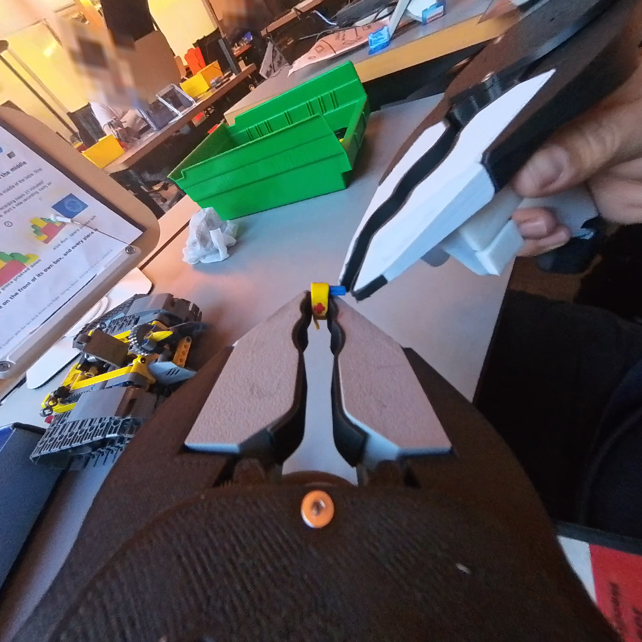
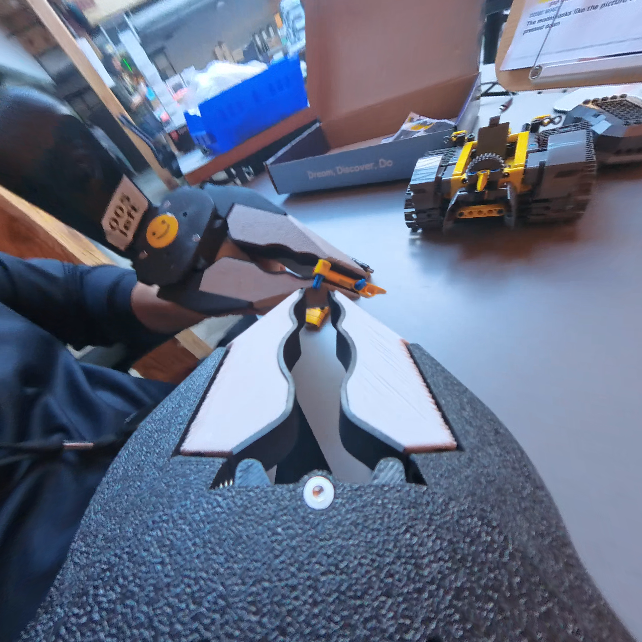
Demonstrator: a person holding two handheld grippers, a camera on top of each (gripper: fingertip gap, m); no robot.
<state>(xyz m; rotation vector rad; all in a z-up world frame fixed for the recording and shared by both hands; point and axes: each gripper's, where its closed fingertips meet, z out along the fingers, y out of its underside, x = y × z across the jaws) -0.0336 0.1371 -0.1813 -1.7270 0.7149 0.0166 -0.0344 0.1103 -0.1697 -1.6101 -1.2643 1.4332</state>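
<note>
My left gripper is shut on a small yellow beam that has a red cross axle in it and a blue pin sticking out sideways. It holds the beam just above the grey table. In the right wrist view the beam lies along the left gripper, with blue pins at both ends. My right gripper has its fingertips a small gap apart, right at the near blue pin. It also shows in the left wrist view. A yellow shape shows lower between its fingers, piece or reflection.
A tracked yellow and grey brick vehicle stands on the table. Behind are a green bin, a crumpled tissue, an instruction board and a flat grey box. A person's dark sleeve is at the left. Both grippers' tips are close together, under 4 cm apart.
</note>
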